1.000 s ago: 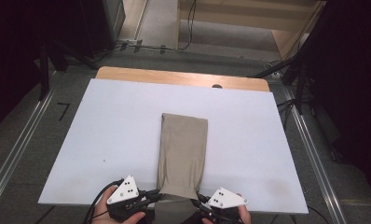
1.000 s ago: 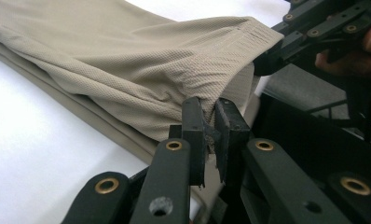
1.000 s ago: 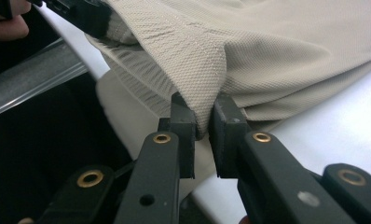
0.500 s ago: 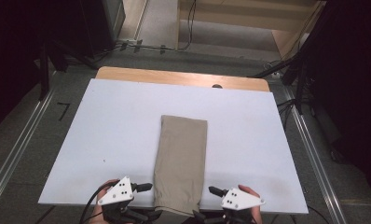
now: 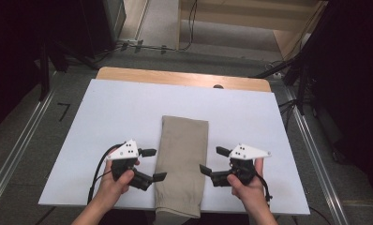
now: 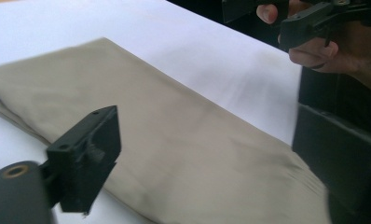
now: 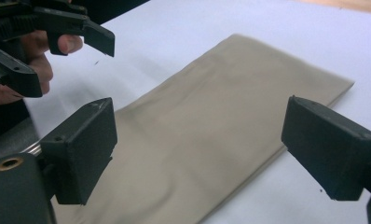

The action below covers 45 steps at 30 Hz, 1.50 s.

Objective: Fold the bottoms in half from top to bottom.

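Observation:
A folded tan cloth (image 5: 182,159) lies lengthwise in the middle of the white board (image 5: 250,117), its near end hanging a little over the front edge. My left gripper (image 5: 154,164) stands just left of the cloth's long edge, jaws turned toward it. My right gripper (image 5: 212,160) mirrors it on the right side. Both pairs of jaws have just been opening and now stand wide with nothing gripped. In the left gripper view the cloth (image 6: 174,140) lies beyond my open left gripper (image 6: 211,163), the right gripper (image 6: 314,18) farther off. In the right gripper view the cloth (image 7: 211,126) lies past my open right gripper (image 7: 207,147).
The board rests on a wooden table whose far strip (image 5: 175,77) shows, with a small dark knob (image 5: 217,86) at its edge. Metal rails (image 5: 16,150) run along the floor on both sides. Dark stands and cables crowd the back.
Both grippers held the cloth's near corners at the front edge; they have let go, opened, moved apart and come forward to either side of the cloth.

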Each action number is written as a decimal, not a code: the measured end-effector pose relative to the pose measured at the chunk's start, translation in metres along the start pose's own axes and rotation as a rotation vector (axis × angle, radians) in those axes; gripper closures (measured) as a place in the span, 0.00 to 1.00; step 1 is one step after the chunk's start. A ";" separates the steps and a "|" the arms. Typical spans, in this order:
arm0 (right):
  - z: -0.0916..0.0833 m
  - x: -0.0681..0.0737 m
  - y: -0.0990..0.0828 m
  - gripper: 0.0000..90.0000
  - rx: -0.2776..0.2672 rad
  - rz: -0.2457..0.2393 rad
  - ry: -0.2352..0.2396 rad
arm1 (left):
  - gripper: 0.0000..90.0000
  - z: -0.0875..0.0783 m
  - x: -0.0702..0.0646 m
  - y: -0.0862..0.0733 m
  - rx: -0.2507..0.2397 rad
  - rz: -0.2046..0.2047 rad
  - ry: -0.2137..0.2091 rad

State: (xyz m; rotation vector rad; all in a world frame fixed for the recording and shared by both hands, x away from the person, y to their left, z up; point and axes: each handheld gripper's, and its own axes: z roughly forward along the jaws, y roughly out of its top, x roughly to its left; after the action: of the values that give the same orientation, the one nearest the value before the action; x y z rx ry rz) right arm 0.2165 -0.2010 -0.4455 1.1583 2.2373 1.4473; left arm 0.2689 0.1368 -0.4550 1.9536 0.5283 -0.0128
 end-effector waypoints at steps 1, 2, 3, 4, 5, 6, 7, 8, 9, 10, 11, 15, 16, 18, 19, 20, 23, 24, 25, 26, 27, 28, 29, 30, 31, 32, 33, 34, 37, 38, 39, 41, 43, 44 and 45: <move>0.003 -0.006 0.006 0.09 -0.006 -0.008 -0.014 | 0.05 0.002 0.008 0.003 0.000 -0.005 0.004; 0.006 -0.012 0.011 0.09 -0.008 -0.009 -0.013 | 0.01 0.004 0.013 0.005 -0.002 -0.009 0.008; 0.008 -0.015 0.015 0.05 -0.007 -0.011 -0.012 | 0.00 0.007 0.020 0.008 -0.001 -0.006 0.021; 0.012 -0.021 0.020 0.00 -0.001 -0.017 -0.021 | 0.00 0.010 0.027 0.010 0.001 0.001 0.044; 0.016 -0.026 0.025 0.00 0.004 -0.016 -0.027 | 0.00 0.013 0.036 0.014 0.000 0.008 0.049; 0.022 -0.032 0.030 0.00 0.015 -0.020 -0.029 | 0.00 0.015 0.041 0.016 -0.002 0.006 0.047; 0.026 -0.036 0.032 0.00 0.020 -0.021 -0.042 | 0.00 0.019 0.048 0.019 -0.005 0.006 0.045; 0.032 -0.041 0.036 0.00 0.029 -0.026 -0.060 | 0.00 0.023 0.055 0.022 -0.009 0.002 0.045; 0.040 -0.047 0.038 0.00 0.043 -0.027 -0.064 | 0.00 0.027 0.062 0.025 -0.004 -0.001 0.043; 0.047 -0.052 0.040 0.00 0.051 -0.024 -0.064 | 0.00 0.032 0.069 0.027 -0.001 -0.006 0.053; 0.054 -0.058 0.042 0.00 0.063 -0.019 -0.069 | 0.00 0.038 0.077 0.030 0.011 -0.009 0.061; 0.081 -0.083 0.047 0.00 0.100 0.048 -0.080 | 0.00 0.057 0.107 0.035 0.062 -0.080 0.100; 0.085 -0.087 0.047 0.00 0.102 0.061 -0.079 | 0.00 0.060 0.113 0.035 0.065 -0.106 0.110; 0.095 -0.097 0.047 0.00 0.127 0.085 -0.082 | 0.05 0.065 0.125 0.035 0.074 -0.151 0.143; 0.098 -0.101 0.046 0.02 0.133 0.091 -0.092 | 0.08 0.068 0.131 0.035 0.071 -0.174 0.153; 0.102 -0.106 0.045 0.06 0.143 0.101 -0.105 | 0.12 0.071 0.135 0.035 0.079 -0.191 0.174; 0.109 -0.117 0.041 0.15 0.144 0.136 -0.129 | 0.23 0.077 0.145 0.036 0.123 -0.229 0.227; 0.112 -0.121 0.040 0.16 0.149 0.153 -0.137 | 0.27 0.079 0.148 0.036 0.127 -0.242 0.243; 0.115 -0.125 0.040 0.19 0.159 0.165 -0.141 | 0.31 0.080 0.150 0.036 0.132 -0.247 0.244; 0.117 -0.128 0.039 0.22 0.171 0.172 -0.151 | 0.31 0.082 0.152 0.036 0.138 -0.247 0.248; 0.120 -0.130 0.038 0.24 0.184 0.177 -0.166 | 0.31 0.083 0.154 0.036 0.145 -0.249 0.254; 0.122 -0.132 0.037 0.28 0.194 0.177 -0.179 | 0.32 0.085 0.156 0.035 0.151 -0.252 0.261; 0.123 -0.134 0.036 0.30 0.203 0.181 -0.190 | 0.35 0.086 0.157 0.035 0.157 -0.254 0.274; 0.126 -0.136 0.035 0.32 0.207 0.183 -0.203 | 0.39 0.087 0.158 0.035 0.171 -0.253 0.300; 0.128 -0.137 0.033 0.34 0.222 0.183 -0.226 | 0.43 0.088 0.159 0.034 0.173 -0.259 0.314; 0.130 -0.138 0.031 0.36 0.230 0.176 -0.237 | 0.46 0.088 0.160 0.033 0.176 -0.267 0.322; 0.132 -0.139 0.029 0.37 0.240 0.173 -0.246 | 0.49 0.089 0.161 0.032 0.179 -0.271 0.318; 0.133 -0.138 0.029 0.38 0.239 0.166 -0.248 | 0.49 0.088 0.162 0.032 0.179 -0.273 0.314; 0.134 -0.137 0.028 0.49 0.227 0.158 -0.251 | 0.54 0.089 0.162 0.032 0.182 -0.272 0.327; 0.135 -0.136 0.028 0.54 0.227 0.155 -0.245 | 0.56 0.090 0.161 0.031 0.185 -0.275 0.322; 0.136 -0.135 0.027 0.58 0.224 0.150 -0.234 | 0.64 0.091 0.160 0.031 0.191 -0.276 0.305; 0.137 -0.131 0.027 0.69 0.228 0.150 -0.232 | 0.75 0.093 0.158 0.032 0.206 -0.272 0.314; 0.137 -0.127 0.028 0.80 0.240 0.179 -0.224 | 0.83 0.094 0.157 0.032 0.218 -0.290 0.303; 0.137 -0.126 0.028 0.84 0.245 0.190 -0.211 | 0.87 0.094 0.157 0.032 0.222 -0.295 0.294; 0.137 -0.125 0.028 0.87 0.249 0.181 -0.205 | 0.92 0.094 0.157 0.031 0.220 -0.310 0.281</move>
State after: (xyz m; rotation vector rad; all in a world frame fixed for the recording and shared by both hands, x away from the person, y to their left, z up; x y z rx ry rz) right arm 0.3907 -0.1944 -0.5147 1.5461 2.2621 1.0698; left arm 0.4430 0.1006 -0.5075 2.0798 1.0502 0.0087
